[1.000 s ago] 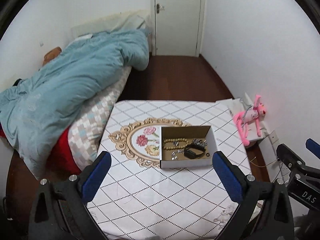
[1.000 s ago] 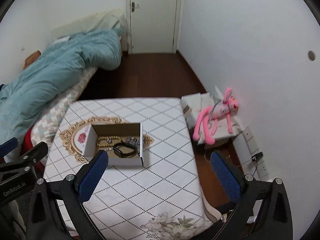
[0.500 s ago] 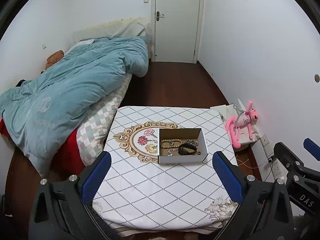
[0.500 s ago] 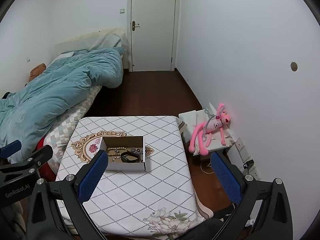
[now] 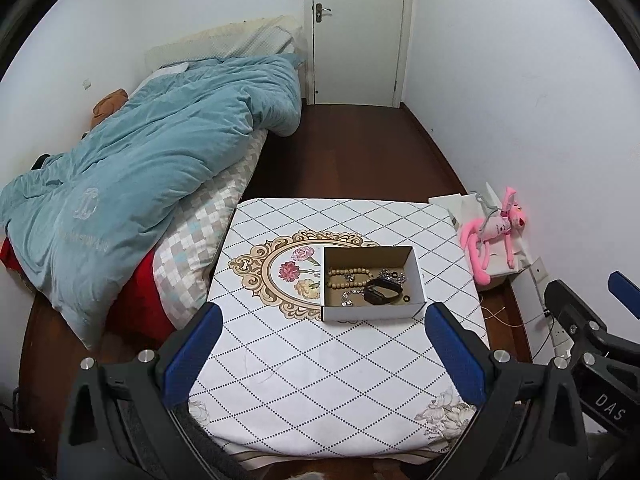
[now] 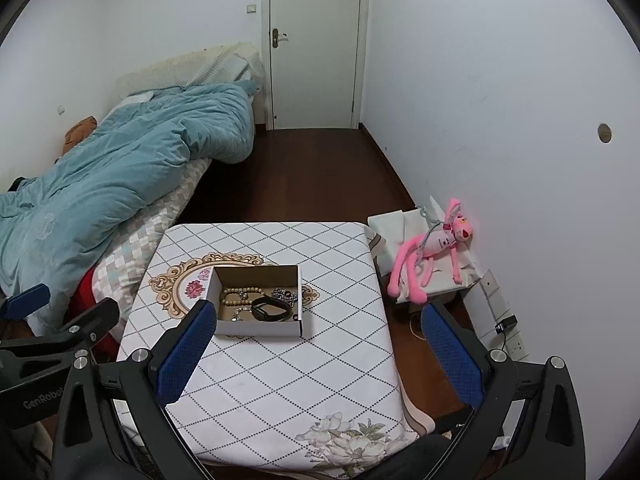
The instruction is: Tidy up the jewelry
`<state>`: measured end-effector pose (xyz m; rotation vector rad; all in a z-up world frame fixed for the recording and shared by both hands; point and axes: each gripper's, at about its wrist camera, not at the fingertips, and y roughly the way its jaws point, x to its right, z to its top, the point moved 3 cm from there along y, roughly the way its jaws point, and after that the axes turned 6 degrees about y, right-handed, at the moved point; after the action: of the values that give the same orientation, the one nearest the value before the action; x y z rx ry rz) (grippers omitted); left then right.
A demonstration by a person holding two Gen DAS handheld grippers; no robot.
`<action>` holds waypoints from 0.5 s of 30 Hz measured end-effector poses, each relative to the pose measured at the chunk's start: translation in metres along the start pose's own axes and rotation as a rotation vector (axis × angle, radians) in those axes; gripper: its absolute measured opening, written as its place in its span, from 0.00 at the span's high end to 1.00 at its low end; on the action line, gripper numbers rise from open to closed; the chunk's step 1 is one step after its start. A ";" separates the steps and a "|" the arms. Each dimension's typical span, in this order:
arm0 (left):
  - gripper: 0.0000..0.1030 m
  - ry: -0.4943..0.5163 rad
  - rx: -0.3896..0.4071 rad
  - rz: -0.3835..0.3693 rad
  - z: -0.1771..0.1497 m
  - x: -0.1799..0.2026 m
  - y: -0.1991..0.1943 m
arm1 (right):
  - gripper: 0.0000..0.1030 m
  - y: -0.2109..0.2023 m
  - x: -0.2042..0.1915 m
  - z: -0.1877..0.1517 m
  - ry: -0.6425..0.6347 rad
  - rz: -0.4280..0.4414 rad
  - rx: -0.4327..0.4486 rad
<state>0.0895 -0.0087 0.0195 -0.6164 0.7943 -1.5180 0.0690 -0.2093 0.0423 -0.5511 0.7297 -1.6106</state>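
On quilted tablecloth (image 5: 320, 380): rect. cardboard box (image 5: 370, 312) w/ beads (image 5: 346, 272).

The worktop (image 5: 304, 360) wears a white cloth with a black dotted diamond grid and a gold-framed floral oval. The box (image 5: 370, 312) is white outside, brown inside, holding tan beads (image 5: 346, 273) and a black band (image 5: 382, 294). Both claws' pads (image 6: 186, 350) are blue. The quilt (image 5: 140, 184) is teal, the plush toy (image 6: 430, 252) pink.

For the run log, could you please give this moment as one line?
left gripper: open, empty | right gripper: open, empty | cardboard box: on table, holds bead bracelet, black band
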 end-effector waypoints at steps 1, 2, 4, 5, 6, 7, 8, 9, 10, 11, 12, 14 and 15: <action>0.00 0.003 -0.009 0.004 0.002 0.000 0.007 | 0.00 0.006 0.000 0.002 0.001 -0.007 -0.006; 0.00 0.006 -0.019 0.005 0.003 0.000 0.011 | 0.00 0.012 0.000 0.005 0.001 -0.010 -0.010; 0.00 0.009 -0.034 0.006 0.005 0.001 0.022 | 0.00 0.027 0.000 0.008 -0.001 -0.022 -0.031; 0.00 0.011 -0.048 0.007 0.005 0.002 0.028 | 0.00 0.033 0.000 0.009 -0.001 -0.023 -0.042; 0.00 0.012 -0.065 0.000 0.005 0.002 0.035 | 0.00 0.040 0.000 0.009 -0.001 -0.024 -0.050; 0.00 0.011 -0.078 0.000 0.005 0.002 0.042 | 0.00 0.051 0.000 0.010 -0.001 -0.031 -0.064; 0.00 0.009 -0.093 -0.001 0.005 0.003 0.048 | 0.00 0.058 0.000 0.009 -0.002 -0.031 -0.074; 0.00 0.006 -0.105 -0.005 0.005 0.003 0.054 | 0.00 0.068 0.000 0.008 -0.004 -0.028 -0.088; 0.00 0.007 -0.113 -0.008 0.004 0.004 0.060 | 0.00 0.077 -0.001 0.007 -0.008 -0.034 -0.107; 0.00 0.010 -0.125 -0.004 0.004 0.004 0.066 | 0.00 0.085 -0.001 0.005 -0.010 -0.033 -0.123; 0.00 0.012 -0.136 -0.002 0.003 0.005 0.071 | 0.00 0.093 -0.002 0.003 -0.014 -0.027 -0.140; 0.00 0.015 -0.153 0.000 0.002 0.005 0.081 | 0.00 0.103 -0.002 0.000 -0.023 -0.031 -0.161; 0.00 0.015 -0.162 0.001 0.001 0.004 0.085 | 0.00 0.109 -0.002 -0.001 -0.026 -0.034 -0.171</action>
<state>0.1423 -0.0140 -0.0468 -0.7248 0.9356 -1.4684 0.1432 -0.2156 -0.0376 -0.7094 0.8474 -1.5783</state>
